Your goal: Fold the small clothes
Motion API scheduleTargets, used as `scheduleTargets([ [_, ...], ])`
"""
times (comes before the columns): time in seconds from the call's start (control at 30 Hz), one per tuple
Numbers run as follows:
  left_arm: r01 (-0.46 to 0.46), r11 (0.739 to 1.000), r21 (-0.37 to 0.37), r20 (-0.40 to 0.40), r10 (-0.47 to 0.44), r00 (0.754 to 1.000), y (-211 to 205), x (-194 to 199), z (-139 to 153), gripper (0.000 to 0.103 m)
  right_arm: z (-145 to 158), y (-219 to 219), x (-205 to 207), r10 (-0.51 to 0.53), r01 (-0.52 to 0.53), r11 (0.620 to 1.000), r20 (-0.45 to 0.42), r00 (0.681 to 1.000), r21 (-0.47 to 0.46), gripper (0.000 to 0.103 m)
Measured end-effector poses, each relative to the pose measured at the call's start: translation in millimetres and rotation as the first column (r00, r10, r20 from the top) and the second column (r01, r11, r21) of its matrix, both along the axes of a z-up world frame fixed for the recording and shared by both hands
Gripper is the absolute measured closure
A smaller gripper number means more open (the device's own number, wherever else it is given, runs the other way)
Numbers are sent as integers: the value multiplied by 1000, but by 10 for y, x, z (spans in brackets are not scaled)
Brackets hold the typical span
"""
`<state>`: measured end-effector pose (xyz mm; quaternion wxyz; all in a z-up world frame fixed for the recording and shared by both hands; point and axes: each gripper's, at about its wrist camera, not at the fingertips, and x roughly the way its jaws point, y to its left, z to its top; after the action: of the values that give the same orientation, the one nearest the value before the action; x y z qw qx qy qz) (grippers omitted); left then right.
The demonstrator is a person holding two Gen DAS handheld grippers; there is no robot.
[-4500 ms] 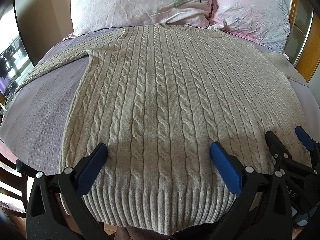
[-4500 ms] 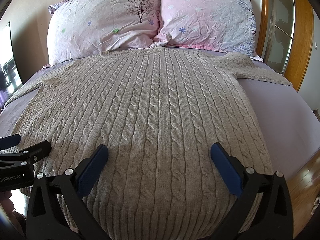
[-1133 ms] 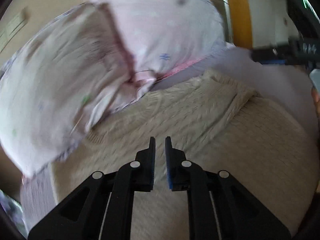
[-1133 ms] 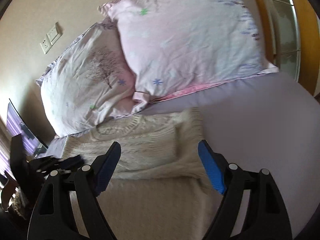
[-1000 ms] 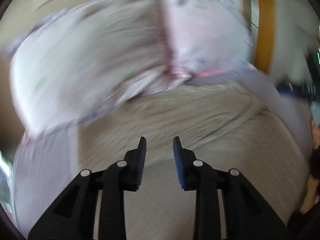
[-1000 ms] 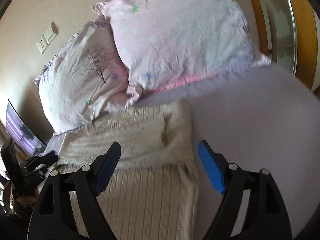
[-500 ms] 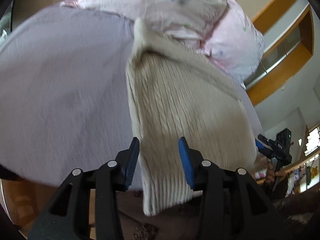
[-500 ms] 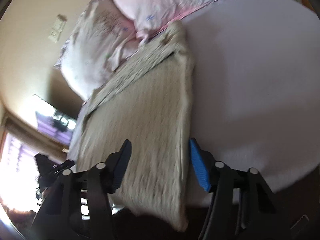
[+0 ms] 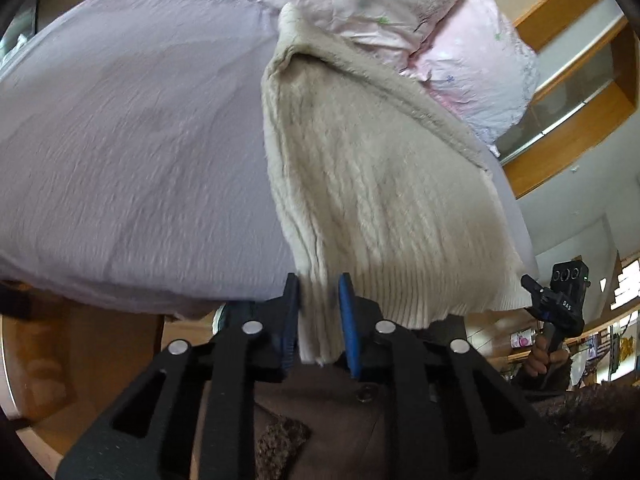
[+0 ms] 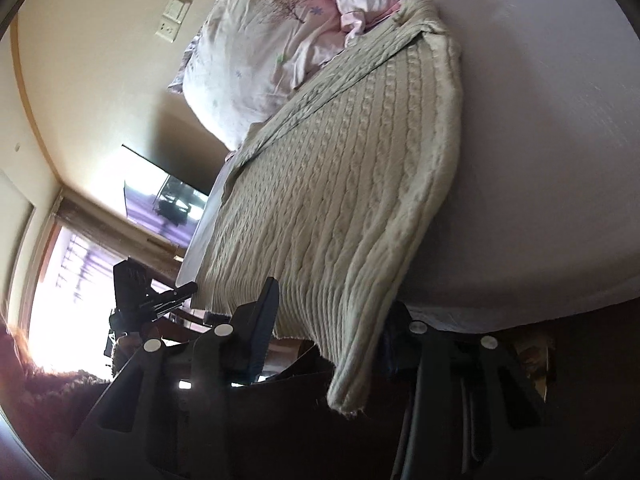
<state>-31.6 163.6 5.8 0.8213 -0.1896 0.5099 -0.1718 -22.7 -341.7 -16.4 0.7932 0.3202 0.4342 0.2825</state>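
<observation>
Left wrist view: lilac bed sheet [image 9: 120, 140] filling the left half, slightly blurred. Right of it, cream cable-knit sweater [image 9: 372, 184] lying on the bed with both sides folded in to a narrow panel, ribbed hem hanging over the near edge of the mattress. Left claw [image 9: 319, 320] straddling the left hem corner, blue pads close on either side of the ribbing, seemingly touching it; nearly clenched, though firmness of the grip hard to judge. Pink floral pillows [image 9: 460, 40] beyond the collar end, wooden headboard frame farther right. Far right, other claw [image 9: 532, 286] small, beside the opposite hem corner.

Right wrist view: wall with a switch plate [image 10: 172, 18] at upper left, bright window below, left claw [image 10: 180, 294] seen small near the far hem corner. Centre: sweater [image 10: 340, 168] running diagonally from the pillows [image 10: 272, 32] down to the bed edge, right hem corner drooping off the mattress. Right claw [image 10: 332, 320] spread wide, released, that drooping corner hanging between its fingers, one finger mostly hidden behind the knit. Bare sheet [image 10: 540, 140] to the right.
</observation>
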Motion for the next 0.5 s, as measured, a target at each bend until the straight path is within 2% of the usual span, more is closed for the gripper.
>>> scheduleTargets([
  [0.07,15,1000,-4,-16,-15,1000,-44,0,-59,80,-13,10,27,9,-9,1000,-2,1000,-2,71],
  [0.1,13,1000,-16,-24,-14,1000,-43,10,-97,84,-14,19,34,14,-14,1000,2,1000,-4,87],
  [0.13,6,999,-45,-40,-8,999,-30,43,-139,90,-9,24,47,20,-20,1000,10,1000,-3,93],
  [0.23,6,997,-76,-48,-10,999,5,46,-96,95,158,7,106,21,-24,999,84,996,32,94],
  [0.27,11,996,-92,-24,-13,1000,12,53,-19,95,293,-10,154,14,-20,999,131,991,46,94],
  [0.37,27,992,-120,99,-15,995,27,123,357,95,599,-55,336,-7,-12,997,232,973,79,94],
  [0.5,24,997,-78,248,-4,969,-12,600,778,95,973,-97,829,-55,26,995,326,944,94,94],
])
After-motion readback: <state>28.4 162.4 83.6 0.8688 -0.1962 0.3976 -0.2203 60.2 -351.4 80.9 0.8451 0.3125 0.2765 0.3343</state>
